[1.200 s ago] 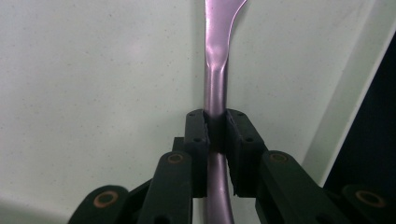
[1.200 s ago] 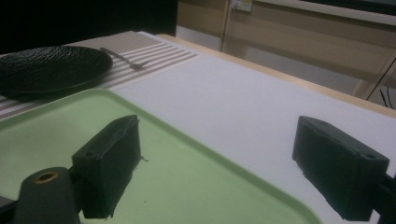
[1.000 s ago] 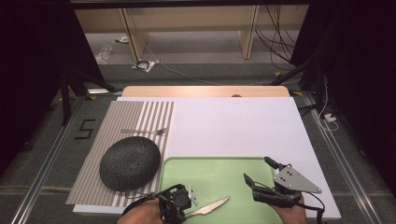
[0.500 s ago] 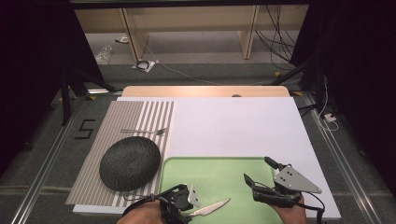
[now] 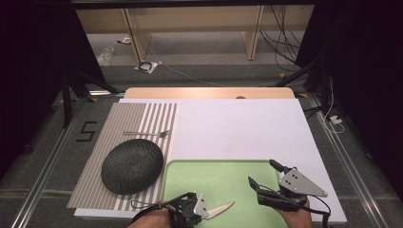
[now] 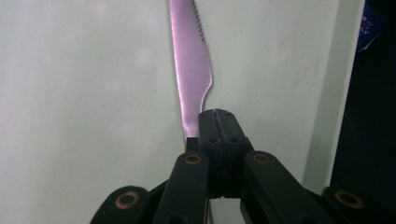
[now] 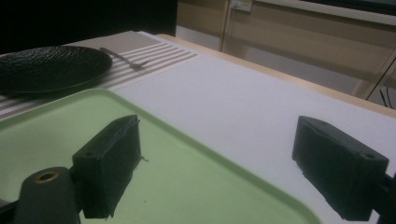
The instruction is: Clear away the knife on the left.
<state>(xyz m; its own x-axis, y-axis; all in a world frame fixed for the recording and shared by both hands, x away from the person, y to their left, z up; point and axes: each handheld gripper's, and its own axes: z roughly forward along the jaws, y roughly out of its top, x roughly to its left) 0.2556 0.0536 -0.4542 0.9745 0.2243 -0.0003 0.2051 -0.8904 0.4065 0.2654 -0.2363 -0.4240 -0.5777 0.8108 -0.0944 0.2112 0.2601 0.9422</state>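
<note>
Now that the left gripper's (image 5: 202,211) jaws have just been closed, the knife (image 5: 219,209) is pinched by its handle over the green tray's (image 5: 214,178) near edge, ready for lifting; the right gripper (image 5: 263,175) is held wide, empty, above that tray.

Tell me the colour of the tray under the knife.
The tray is pale green, plainest in the high view.
</note>
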